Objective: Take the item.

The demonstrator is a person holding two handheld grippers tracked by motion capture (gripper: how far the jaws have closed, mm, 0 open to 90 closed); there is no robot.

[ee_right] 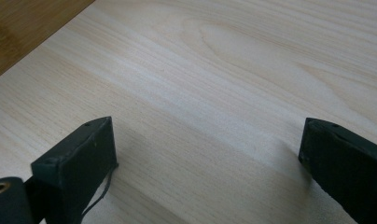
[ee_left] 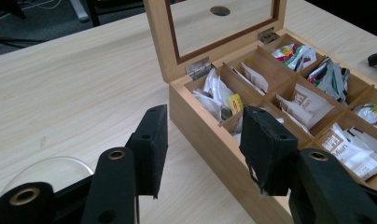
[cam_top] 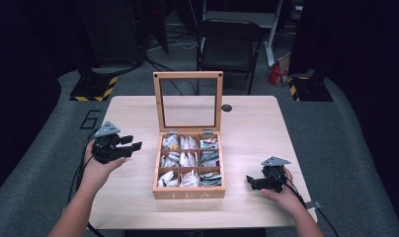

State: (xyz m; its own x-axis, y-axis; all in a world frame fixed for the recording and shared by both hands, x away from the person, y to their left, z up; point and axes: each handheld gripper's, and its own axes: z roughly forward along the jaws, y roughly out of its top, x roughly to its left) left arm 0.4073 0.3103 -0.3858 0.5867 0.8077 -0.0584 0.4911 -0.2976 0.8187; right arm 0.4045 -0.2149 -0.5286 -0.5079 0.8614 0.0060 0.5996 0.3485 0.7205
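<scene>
In the high view we see the wooden tea box [cam_top: 188, 192] at the centre of the frame, resting on the pale surface [cam_top: 257, 138]. The left hand-held gripper [cam_top: 131, 143] sits at centre left, just beside the box's left wall and apart from it, its jaws pointing toward the box. The right hand-held gripper [cam_top: 252, 181] lies at lower right, near the box's right front corner and not touching it.

In the left gripper view we see the left hand-held gripper [ee_left: 203, 149] with its jaws partly open and nothing between the pads; the box [ee_left: 214, 140] occupies the right half of the frame, its near corner showing through the gap between the jaws. In the right gripper view the right hand-held gripper [ee_right: 207, 158] has its jaws wide apart over bare surface [ee_right: 214, 70], holding nothing.

The box is light wood, with "TEA" lettered on its front wall. Its lid [cam_top: 188, 75] stands upright at the back, a wooden frame around a clear pane, hinged on two metal hinges. Inside, thin partitions divide it into nine compartments, three by three, each filled with tea bags [cam_top: 189, 159]: mostly white sachets in the left and middle columns, and green or multicoloured ones in the right column.
</scene>
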